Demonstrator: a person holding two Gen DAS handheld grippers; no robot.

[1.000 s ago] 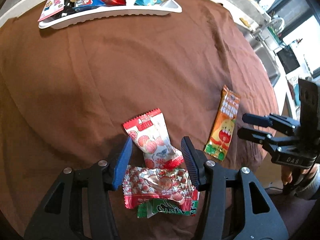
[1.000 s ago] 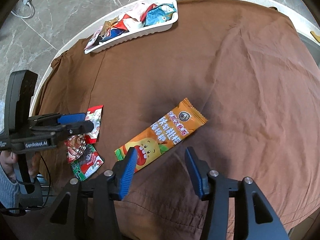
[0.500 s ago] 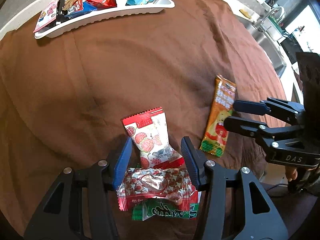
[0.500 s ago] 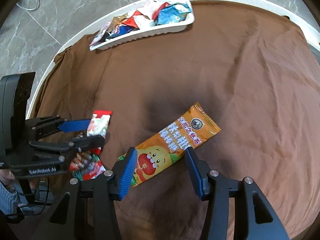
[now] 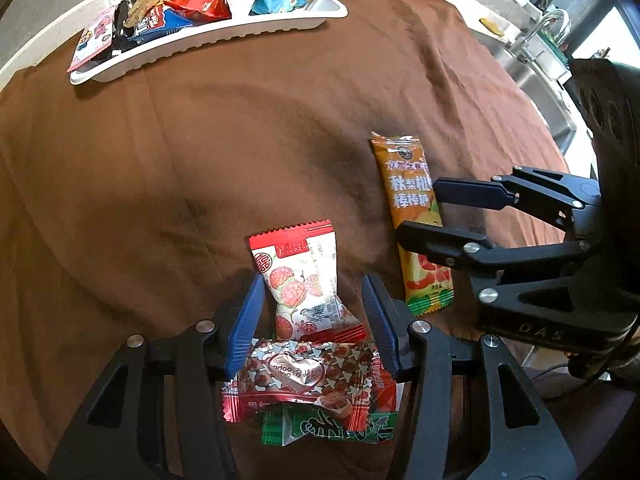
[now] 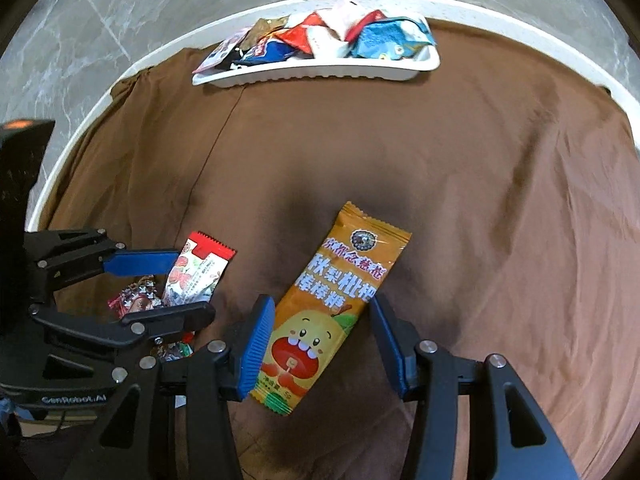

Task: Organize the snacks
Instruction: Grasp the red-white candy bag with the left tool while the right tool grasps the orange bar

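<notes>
My left gripper [image 5: 314, 316] is open, its blue pads on either side of a red-and-white candy packet [image 5: 306, 280] lying on the brown cloth. A shiny red packet [image 5: 308, 376] and a green one [image 5: 328, 428] lie under it, nearer me. My right gripper [image 6: 324, 336] is open around the lower half of a long orange lollipop packet [image 6: 332, 300]. The orange packet [image 5: 412, 208] and right gripper [image 5: 420, 212] also show in the left wrist view. The left gripper [image 6: 176, 284] and red-and-white packet [image 6: 196, 276] also show in the right wrist view.
A white tray [image 5: 208, 38] with several snack packets stands at the far edge of the round table; it also shows in the right wrist view [image 6: 316, 72]. The brown cloth [image 6: 480, 184] covers the table. A sink counter [image 5: 532, 68] lies beyond the right edge.
Both grippers have moved forward and lower over their packets. The right gripper now straddles the orange packet; the left one straddles the red-and-white packet. Both stay open.
</notes>
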